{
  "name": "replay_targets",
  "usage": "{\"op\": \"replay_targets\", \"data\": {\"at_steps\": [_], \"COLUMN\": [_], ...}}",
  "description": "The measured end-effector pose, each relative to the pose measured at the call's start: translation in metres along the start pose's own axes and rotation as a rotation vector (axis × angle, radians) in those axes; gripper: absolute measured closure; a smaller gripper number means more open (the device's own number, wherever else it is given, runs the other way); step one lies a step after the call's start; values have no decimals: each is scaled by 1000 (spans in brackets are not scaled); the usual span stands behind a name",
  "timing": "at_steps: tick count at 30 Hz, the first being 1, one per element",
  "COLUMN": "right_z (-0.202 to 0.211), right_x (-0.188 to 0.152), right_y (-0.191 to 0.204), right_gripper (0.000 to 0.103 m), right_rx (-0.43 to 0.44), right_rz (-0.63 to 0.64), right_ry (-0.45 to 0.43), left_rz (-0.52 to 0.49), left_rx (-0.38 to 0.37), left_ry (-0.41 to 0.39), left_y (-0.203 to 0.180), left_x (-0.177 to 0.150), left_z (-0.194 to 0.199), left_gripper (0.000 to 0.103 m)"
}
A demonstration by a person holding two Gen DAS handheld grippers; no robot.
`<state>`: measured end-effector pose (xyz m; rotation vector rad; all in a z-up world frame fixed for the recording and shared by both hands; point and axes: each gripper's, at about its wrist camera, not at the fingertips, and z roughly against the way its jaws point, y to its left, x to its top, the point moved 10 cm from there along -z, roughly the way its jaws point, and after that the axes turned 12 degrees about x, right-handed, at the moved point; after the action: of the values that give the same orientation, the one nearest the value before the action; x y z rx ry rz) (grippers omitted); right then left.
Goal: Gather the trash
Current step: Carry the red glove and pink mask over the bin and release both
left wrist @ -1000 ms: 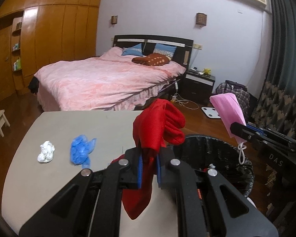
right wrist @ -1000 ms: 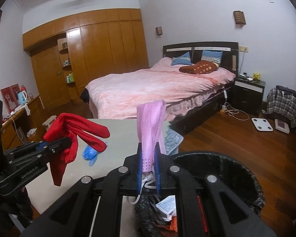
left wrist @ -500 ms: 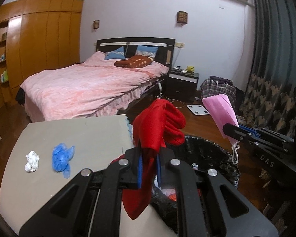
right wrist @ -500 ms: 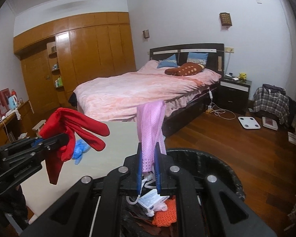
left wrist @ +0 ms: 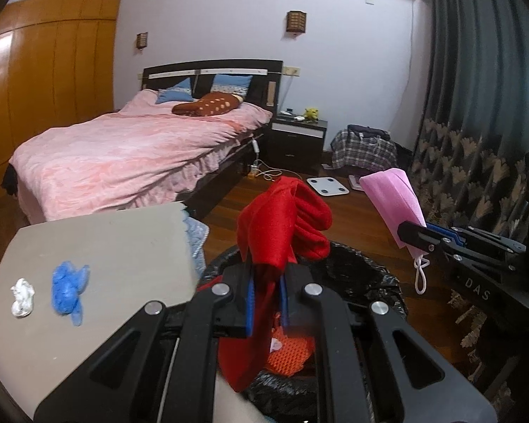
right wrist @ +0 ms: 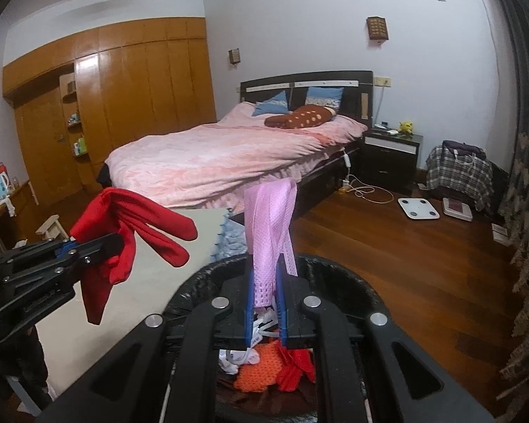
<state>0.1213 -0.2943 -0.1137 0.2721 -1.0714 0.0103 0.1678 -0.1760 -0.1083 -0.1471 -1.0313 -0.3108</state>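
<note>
My left gripper (left wrist: 265,283) is shut on a red cloth (left wrist: 282,222) that hangs over the near rim of the black-lined trash bin (left wrist: 356,264). My right gripper (right wrist: 267,294) is shut on a pink face mask (right wrist: 271,218), held above the same bin (right wrist: 349,278); its white ear loops dangle below. Each gripper shows in the other view: the right one (left wrist: 411,234) with the mask (left wrist: 393,197), the left one (right wrist: 104,243) with the red cloth (right wrist: 130,222). Orange and red trash (right wrist: 264,370) lies inside the bin. A blue crumpled glove (left wrist: 68,287) and a white paper wad (left wrist: 22,292) lie on the grey table (left wrist: 105,246).
A bed with a pink cover (left wrist: 123,155) stands behind the table. A nightstand (left wrist: 296,137), a plaid bag (left wrist: 365,148) and a white scale (left wrist: 327,186) sit on the wooden floor. Dark curtains (left wrist: 476,105) hang at the right. A light blue cloth (left wrist: 195,236) hangs off the table edge.
Both grippers have moved to the right, off the table and over the bin, still holding the red cloth and the pink mask. The bin's inside shows more now.
</note>
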Motion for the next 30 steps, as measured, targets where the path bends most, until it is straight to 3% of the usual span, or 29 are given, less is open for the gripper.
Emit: {"op": "replay_targets", "data": {"at_steps": [18,22,24,26,28,30], "right_z": [-32,-40,-42,-43,-41,-40], "right_x": [-31,-38,-42,-46,-47,-48], "right_y": [-49,-56,-60,-63,-64,-66], "right_gripper": [92,84,81,72,66,53], "right_rx": [-49,-61,-67,-70,-73,-80], "right_rz": [-67,-75,-78,-80,-81,-80], "right_ry": [71,98,106,108,107,104], "left_rz": [-34,-36,-40,-30,-28,-16], "left_rx": [-103,-129,-132,-137,-125,-116], "left_ry": [95,117,122,123,126,130], "left_y": [-44,-48,-47,-47,-42,-37], "left_x": [-22,-24,-26,-27,-28,-28], "left_z": [-81,-91,-93,-93,-94,-95], "left_gripper": [92,84,69,59,58,49]}}
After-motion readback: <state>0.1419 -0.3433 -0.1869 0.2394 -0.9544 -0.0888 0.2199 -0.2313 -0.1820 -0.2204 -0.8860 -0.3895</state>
